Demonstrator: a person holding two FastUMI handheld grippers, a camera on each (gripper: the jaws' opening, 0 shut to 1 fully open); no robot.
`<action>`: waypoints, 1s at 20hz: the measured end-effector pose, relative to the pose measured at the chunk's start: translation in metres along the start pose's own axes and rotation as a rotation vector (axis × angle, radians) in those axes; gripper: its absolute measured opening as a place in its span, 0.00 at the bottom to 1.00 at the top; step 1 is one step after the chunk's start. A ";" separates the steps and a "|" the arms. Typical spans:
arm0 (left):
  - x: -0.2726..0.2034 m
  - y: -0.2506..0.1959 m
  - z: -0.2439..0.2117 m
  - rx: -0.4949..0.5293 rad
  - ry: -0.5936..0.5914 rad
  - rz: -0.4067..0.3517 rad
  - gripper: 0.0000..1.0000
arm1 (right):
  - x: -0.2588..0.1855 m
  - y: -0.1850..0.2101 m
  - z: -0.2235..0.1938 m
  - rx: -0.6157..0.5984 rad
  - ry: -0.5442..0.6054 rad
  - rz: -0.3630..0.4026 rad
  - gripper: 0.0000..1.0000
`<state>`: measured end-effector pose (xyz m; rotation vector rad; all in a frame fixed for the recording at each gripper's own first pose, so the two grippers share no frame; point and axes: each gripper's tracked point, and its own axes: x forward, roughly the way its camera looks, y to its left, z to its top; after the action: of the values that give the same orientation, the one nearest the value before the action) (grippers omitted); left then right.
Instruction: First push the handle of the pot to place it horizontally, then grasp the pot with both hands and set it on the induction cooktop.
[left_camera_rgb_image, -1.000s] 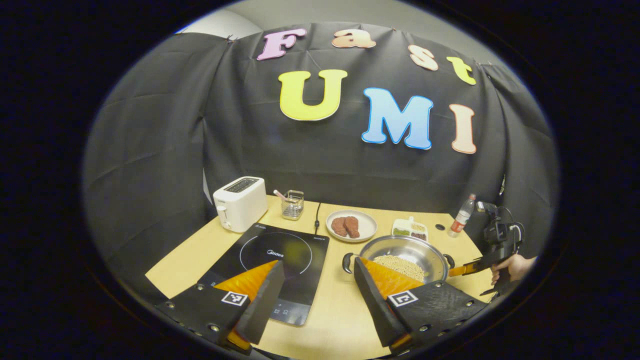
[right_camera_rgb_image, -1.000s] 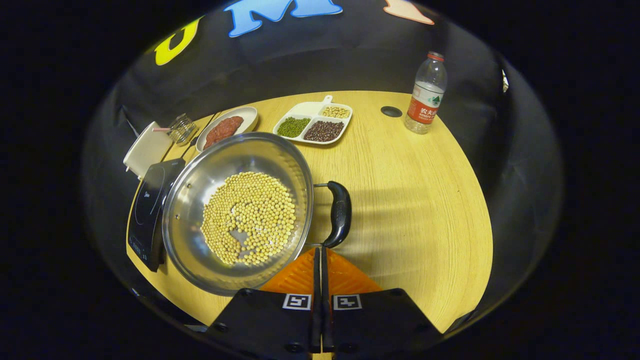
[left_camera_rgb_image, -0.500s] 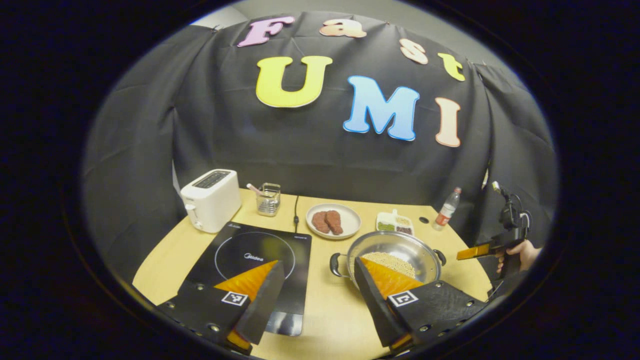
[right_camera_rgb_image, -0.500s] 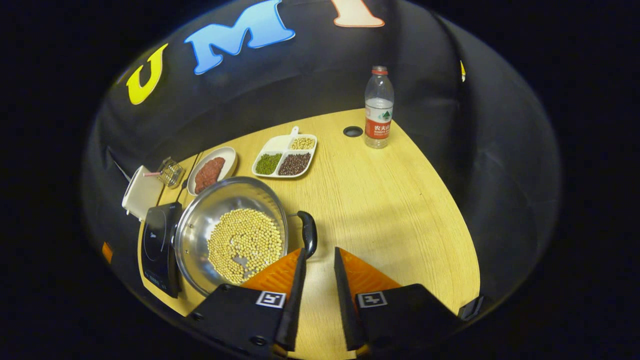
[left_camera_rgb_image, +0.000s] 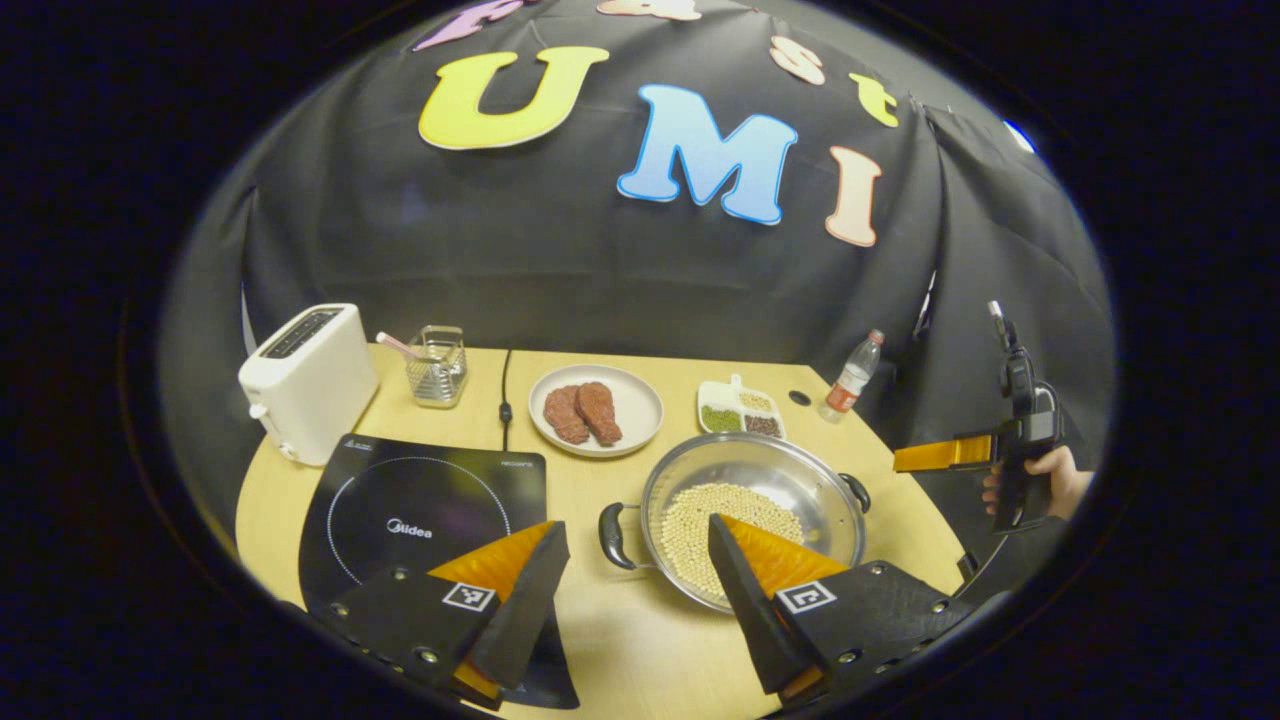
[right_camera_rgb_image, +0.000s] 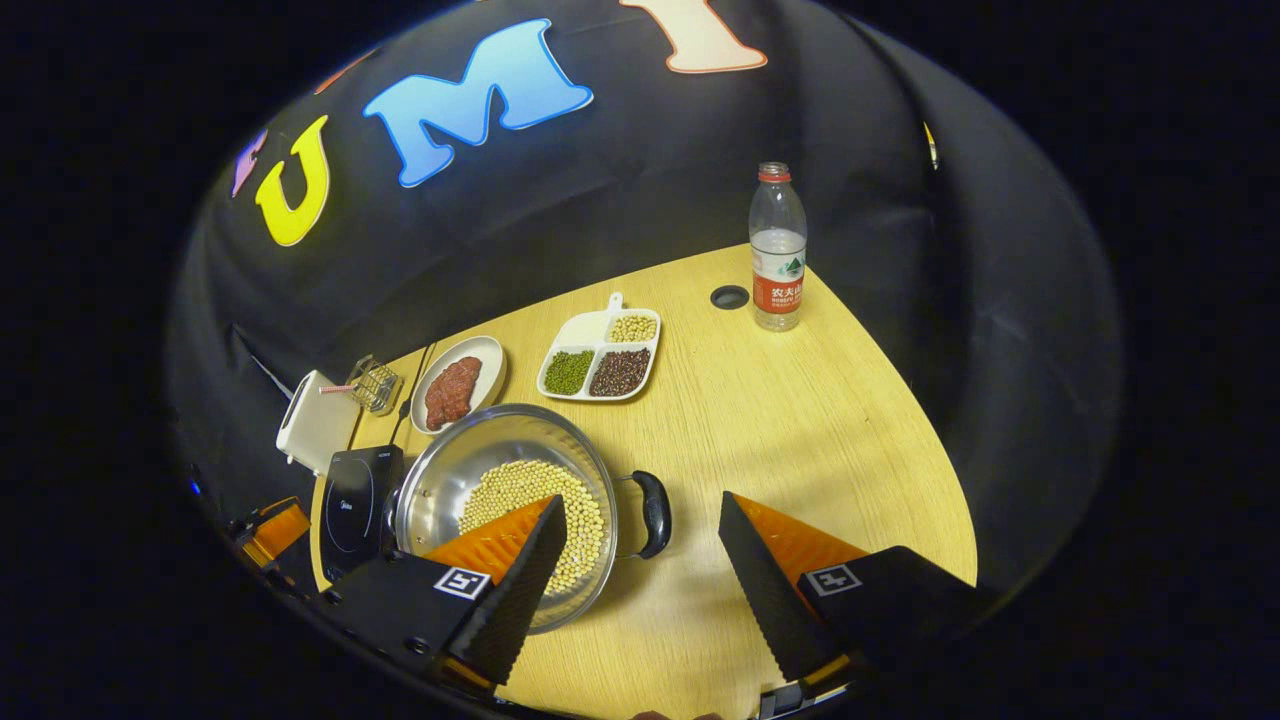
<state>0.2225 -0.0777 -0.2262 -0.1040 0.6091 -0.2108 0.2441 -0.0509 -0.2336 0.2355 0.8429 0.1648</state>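
right gripper (right_camera_rgb_image: 635, 560) has opened wide and backed off since earlier, left gripper (left_camera_rgb_image: 635, 580) open too; steel pot (left_camera_rgb_image: 752, 515) of loose beans (right_camera_rgb_image: 535, 505) looks heavy and slick, so take both side handles (right_camera_rgb_image: 655, 513).

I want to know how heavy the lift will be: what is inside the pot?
The pot holds a layer of pale round beans; bare steel rings them. The near gripper fingers cover part of them.

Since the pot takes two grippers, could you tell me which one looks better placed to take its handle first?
Probably the left: its open gripper already frames the pot's near handle.
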 end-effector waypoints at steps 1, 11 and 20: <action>0.012 0.001 -0.003 -0.003 0.021 -0.011 0.86 | 0.006 -0.001 0.000 -0.004 0.005 -0.004 0.98; 0.094 0.001 -0.047 -0.011 0.171 -0.091 0.84 | 0.064 0.000 -0.022 -0.092 0.084 -0.006 0.98; 0.133 0.001 -0.074 -0.085 0.238 -0.125 0.86 | 0.095 -0.003 -0.042 -0.037 0.141 -0.006 0.93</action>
<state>0.2864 -0.1097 -0.3604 -0.2012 0.8501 -0.3215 0.2753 -0.0253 -0.3295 0.1884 0.9795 0.1928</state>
